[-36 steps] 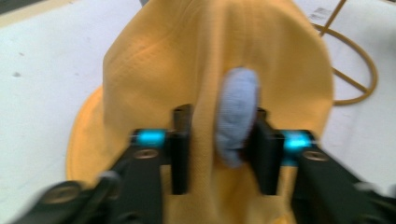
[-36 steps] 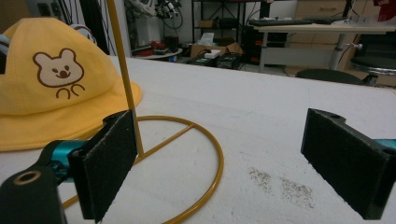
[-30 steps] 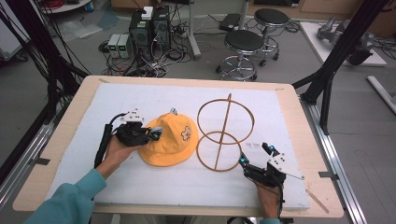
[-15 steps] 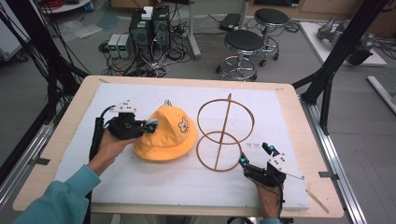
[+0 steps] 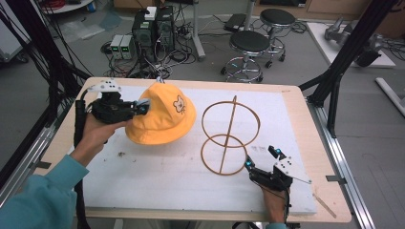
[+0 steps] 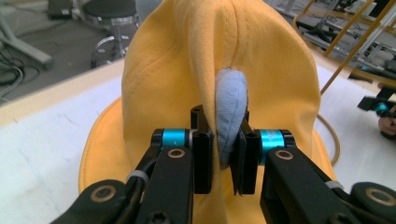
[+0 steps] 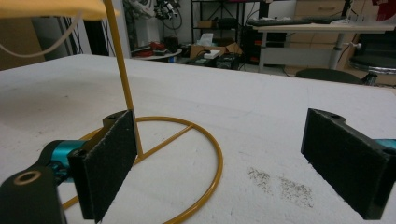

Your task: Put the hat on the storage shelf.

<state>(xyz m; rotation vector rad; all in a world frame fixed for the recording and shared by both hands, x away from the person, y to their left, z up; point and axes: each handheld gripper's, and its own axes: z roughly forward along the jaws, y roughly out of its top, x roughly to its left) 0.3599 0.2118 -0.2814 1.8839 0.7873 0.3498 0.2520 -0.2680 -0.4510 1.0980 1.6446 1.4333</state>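
jaws: left gripper (image 6: 219,161) clamps yellow hat (image 5: 162,119), right gripper (image 7: 229,163) wide | white table (image 5: 157,176) | stools (image 5: 250,45) behind

In the left gripper view the yellow hat (image 6: 280,84) runs off the top edge, and its fold hides most of the pale blue lining (image 6: 229,116) pinched in the left gripper (image 6: 223,158). In the right gripper view the wire stand (image 7: 187,158) loses its upper ring past the top edge. From above, the hat's small emblem (image 5: 179,105) is too small to make out.
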